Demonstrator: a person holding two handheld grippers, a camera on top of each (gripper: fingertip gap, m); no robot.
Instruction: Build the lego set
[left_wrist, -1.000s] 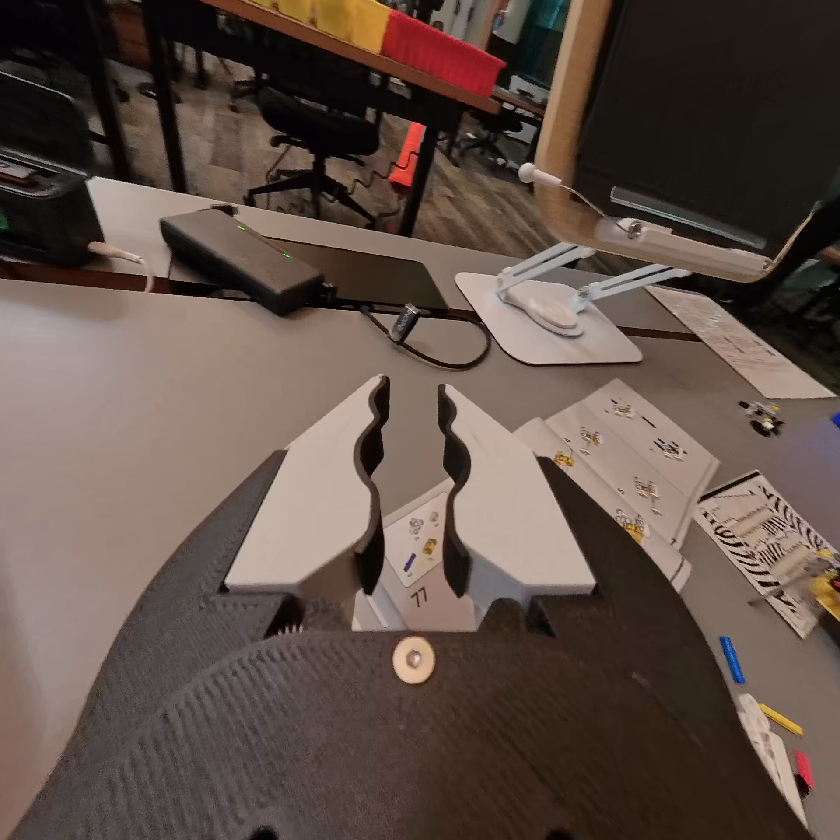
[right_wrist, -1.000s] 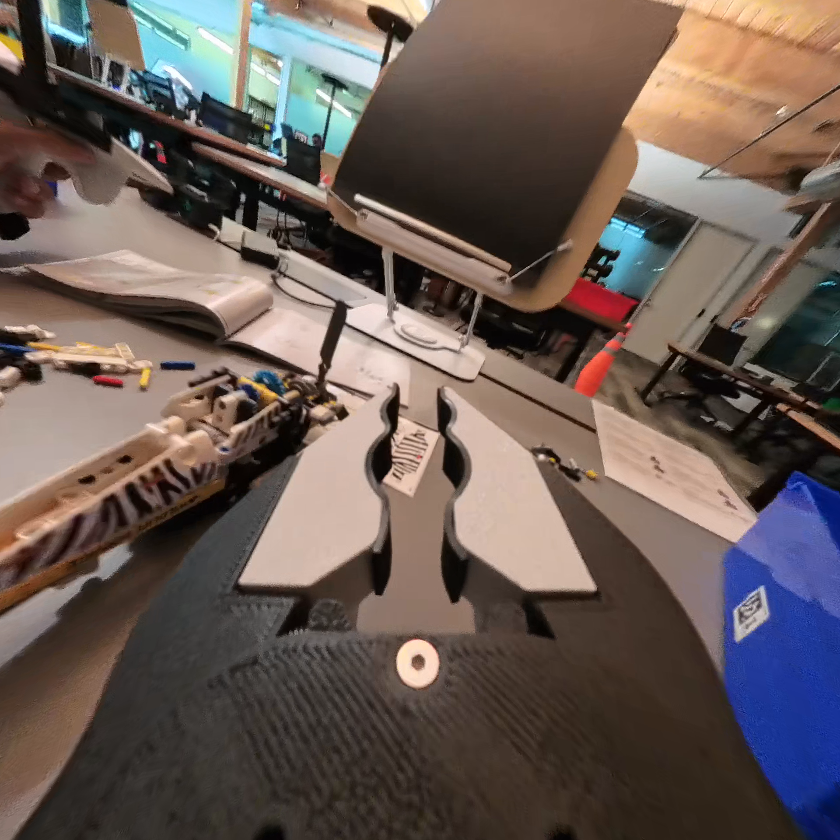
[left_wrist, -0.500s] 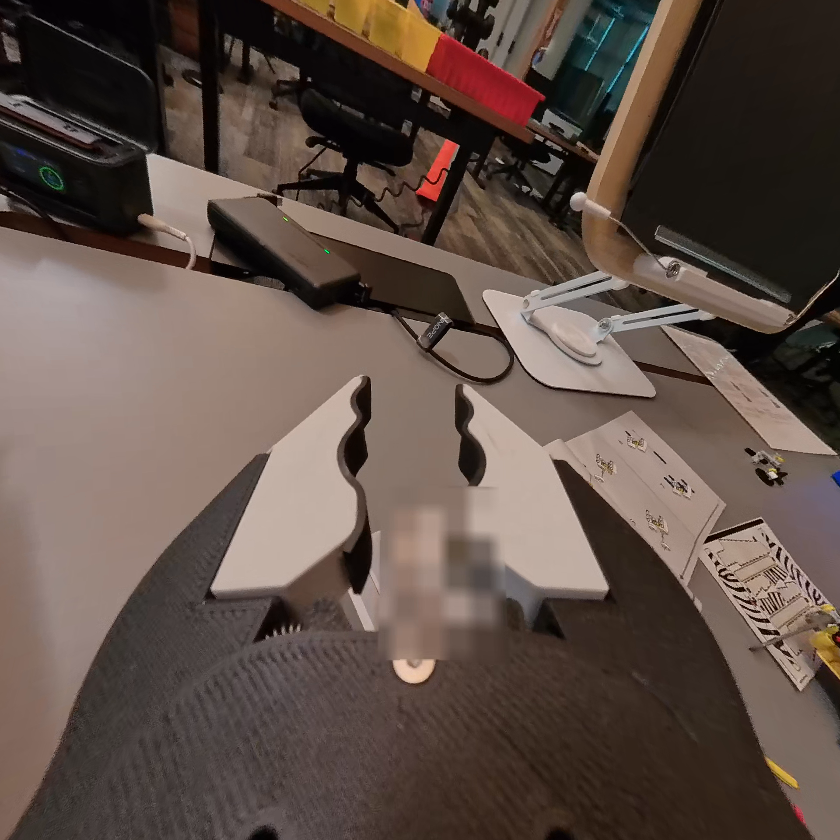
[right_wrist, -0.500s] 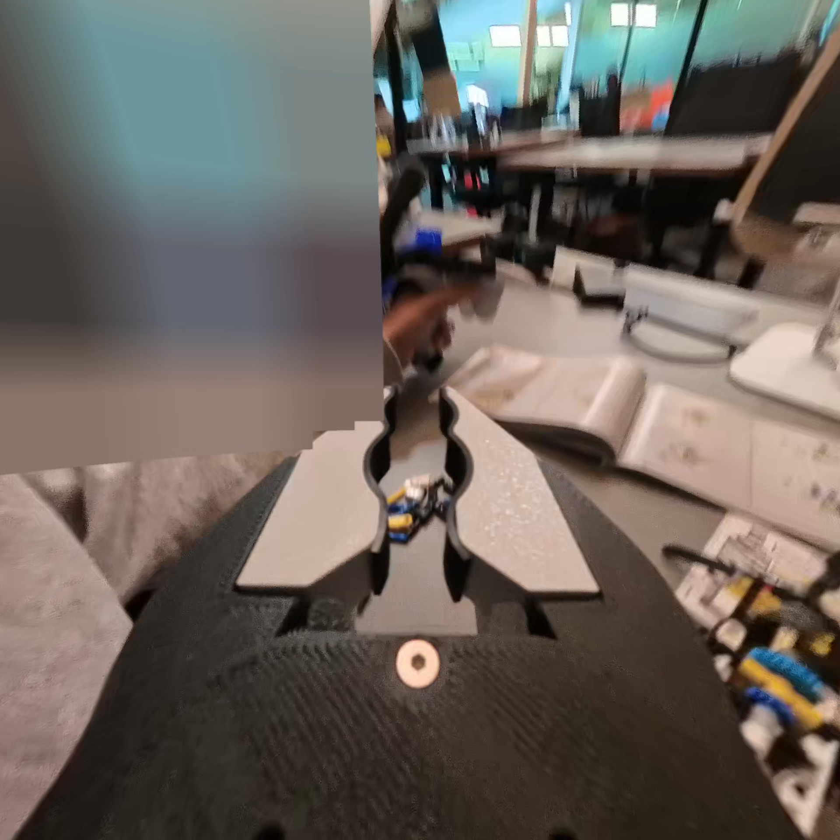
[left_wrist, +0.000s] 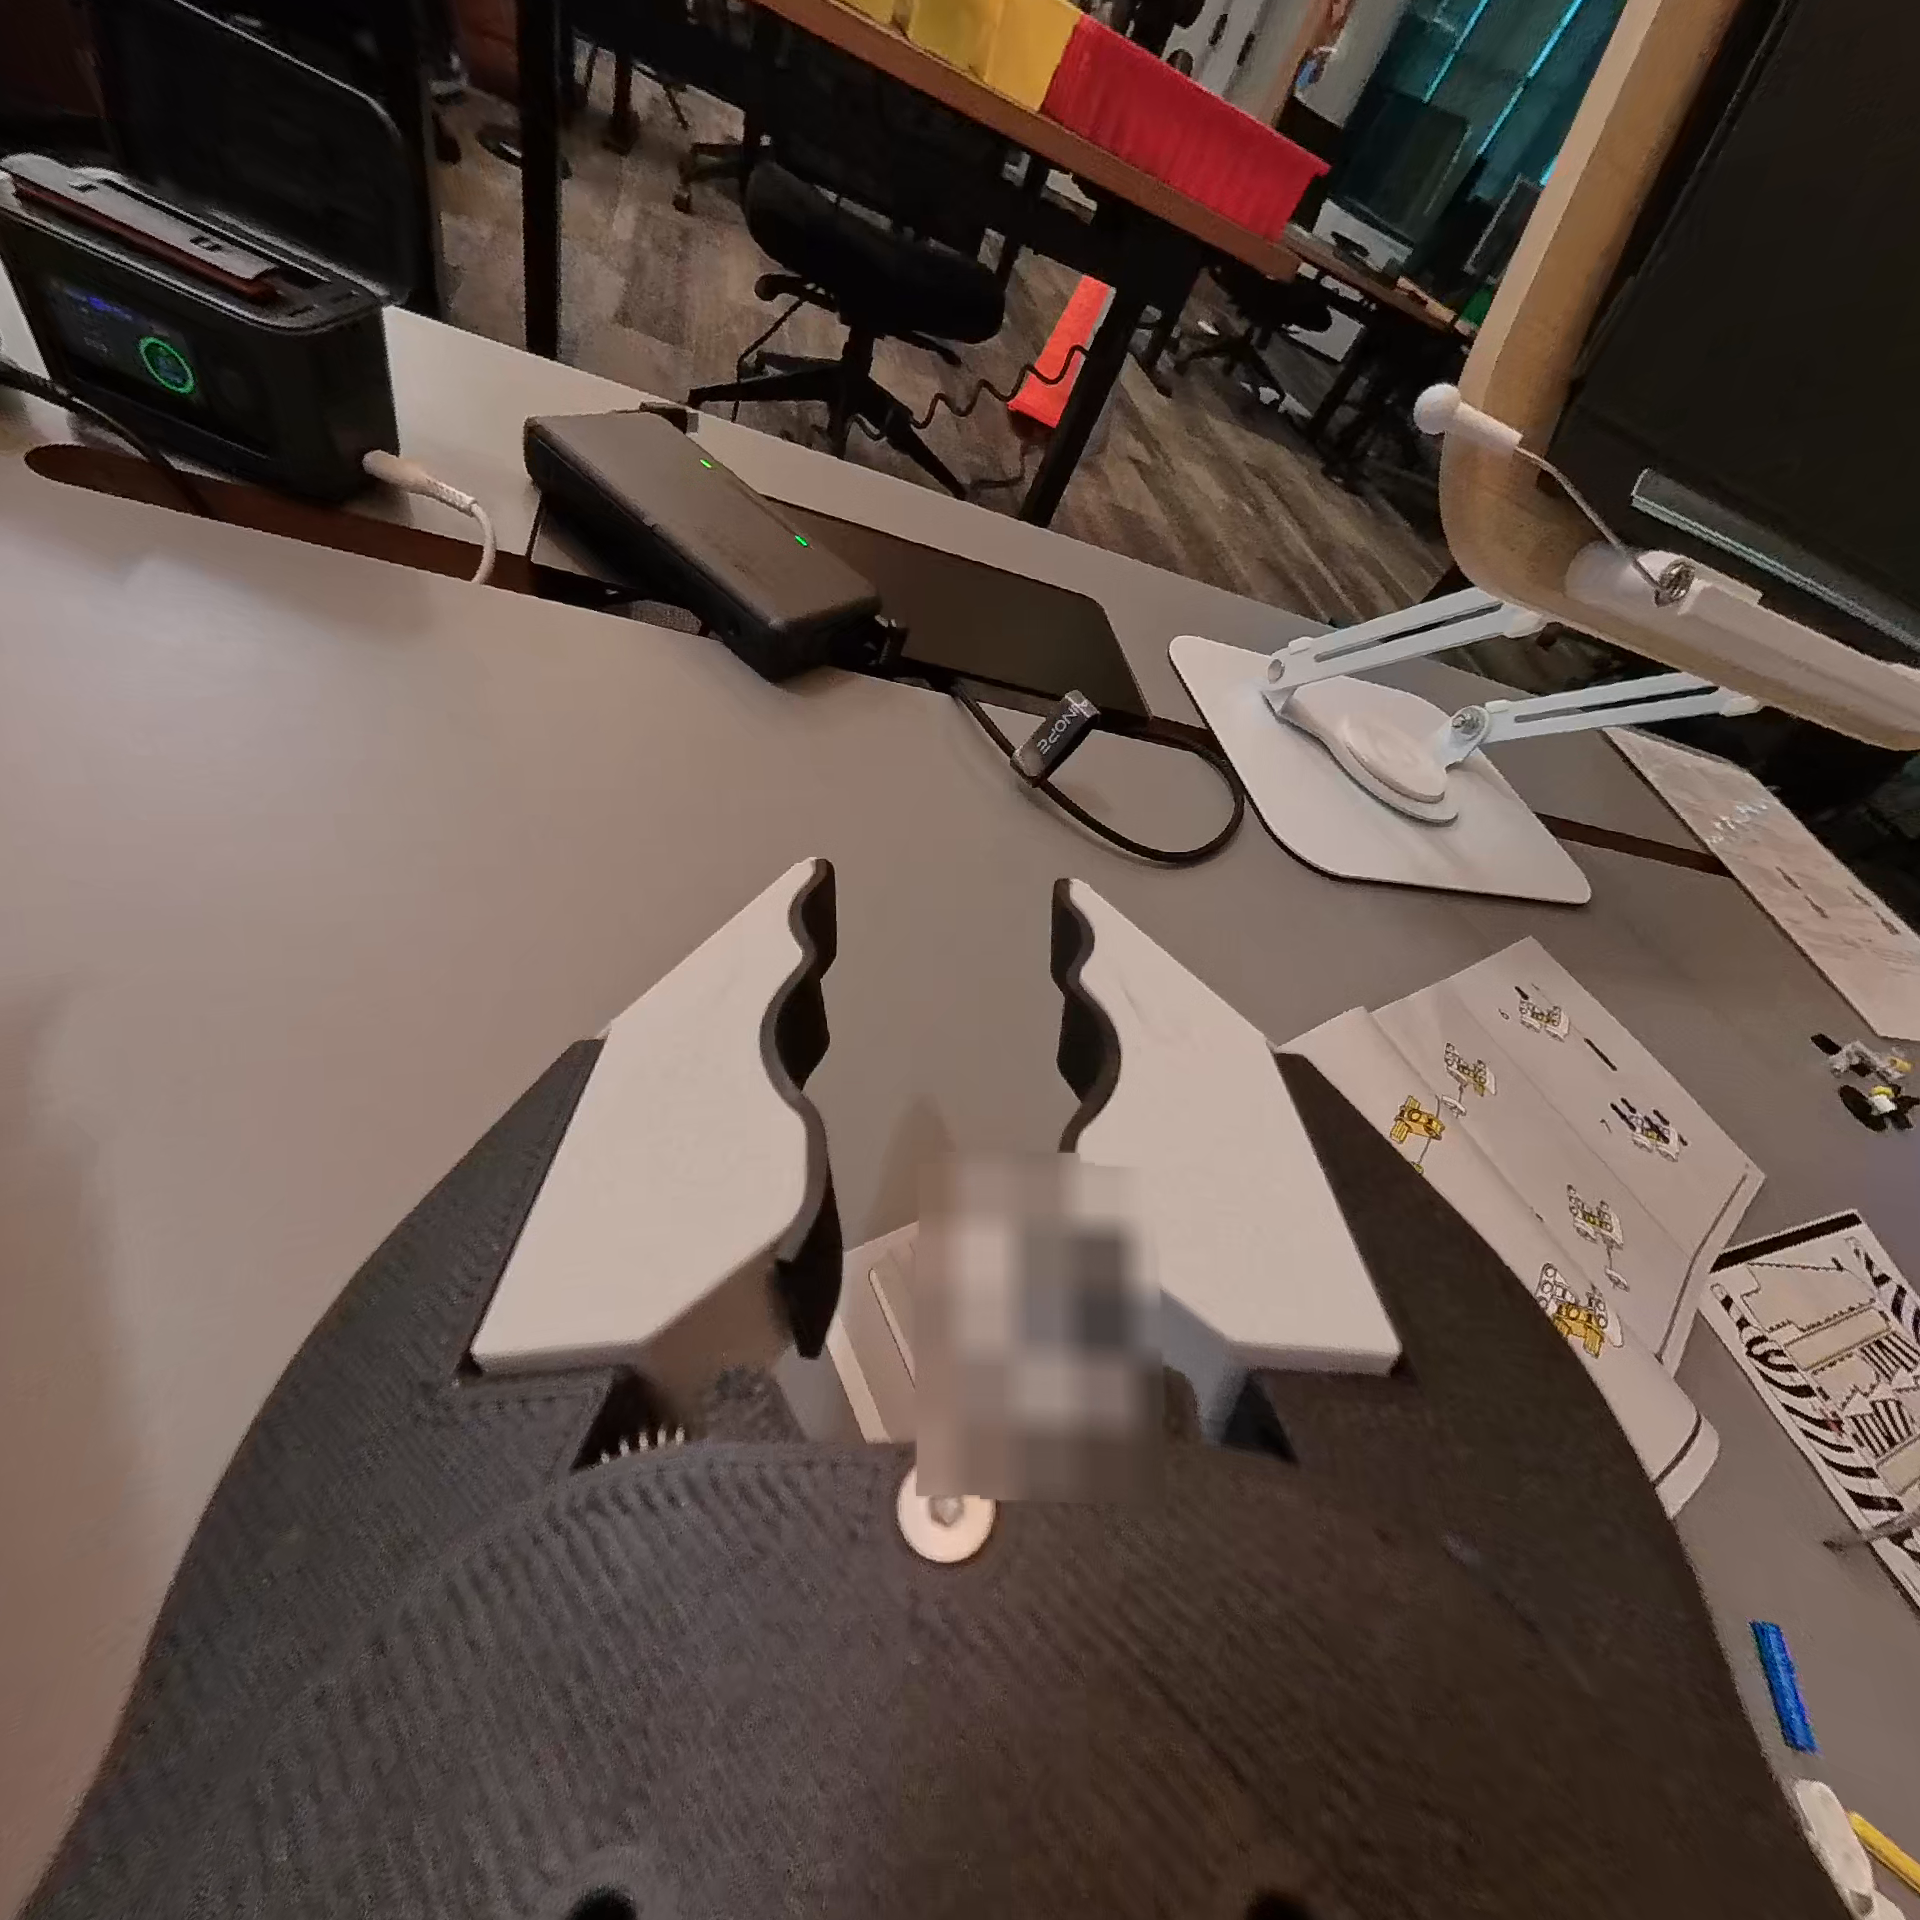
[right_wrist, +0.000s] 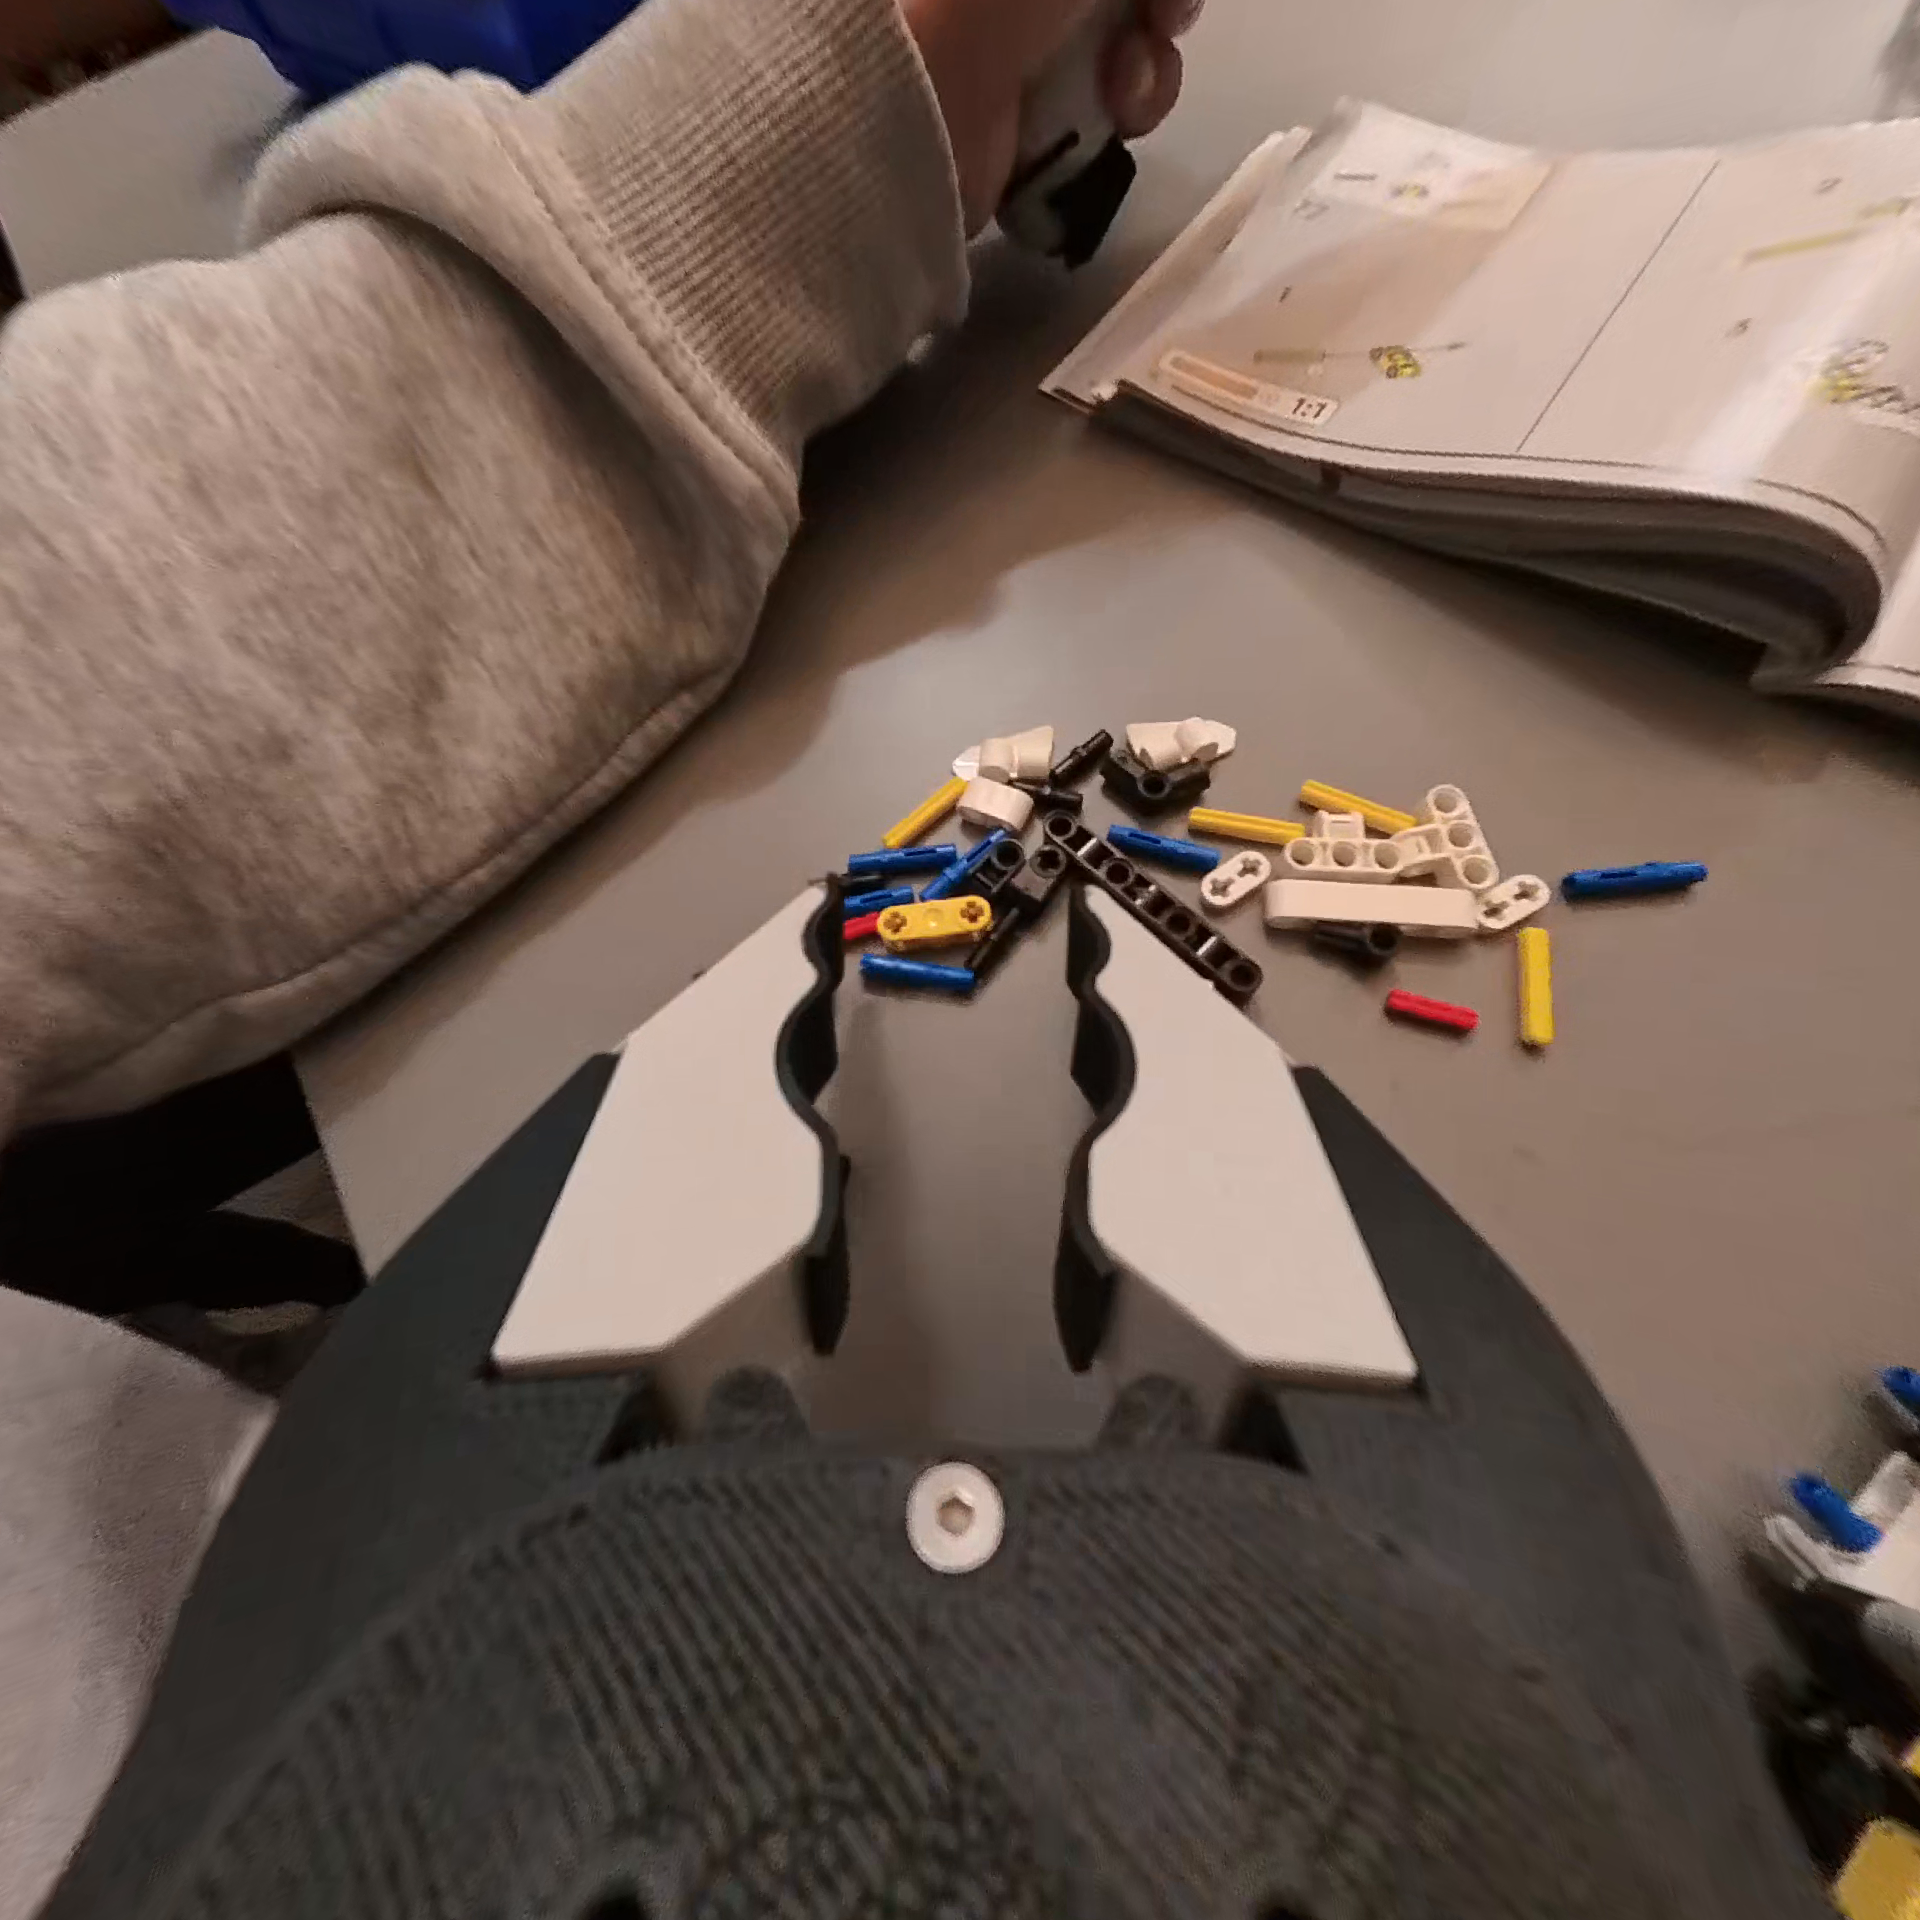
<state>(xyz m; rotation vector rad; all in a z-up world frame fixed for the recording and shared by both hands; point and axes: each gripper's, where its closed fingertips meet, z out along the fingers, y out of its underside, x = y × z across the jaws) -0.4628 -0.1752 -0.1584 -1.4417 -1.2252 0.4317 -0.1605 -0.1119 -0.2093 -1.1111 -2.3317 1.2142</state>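
Note:
In the right wrist view a pile of small loose lego parts (right_wrist: 1174, 873) lies on the grey table: blue, yellow and red pins, white beams, a long black beam (right_wrist: 1153, 904) and a yellow link (right_wrist: 932, 922). My right gripper (right_wrist: 945, 904) is open and empty, its tips just above the near edge of the pile. A partly built model (right_wrist: 1849, 1569) shows at the right edge. My left gripper (left_wrist: 940, 883) is open and empty above the open instruction booklet (left_wrist: 1538, 1143).
A person's grey sleeve (right_wrist: 416, 468) lies left of the pile. The booklet also shows in the right wrist view (right_wrist: 1558, 364). A book stand (left_wrist: 1392, 790), a black power brick (left_wrist: 696, 540), a cable (left_wrist: 1132, 790) and a striped sticker sheet (left_wrist: 1839, 1371) lie ahead. The tips of one gripper are about 30 cm away from the tips of the other. To the black power brick (left_wrist: 696, 540): left tips about 20 cm, right tips about 50 cm.
My right gripper swung left and tipped down from the stand to the parts pile, and its jaws opened wider. My left gripper drew back a little and opened wider.

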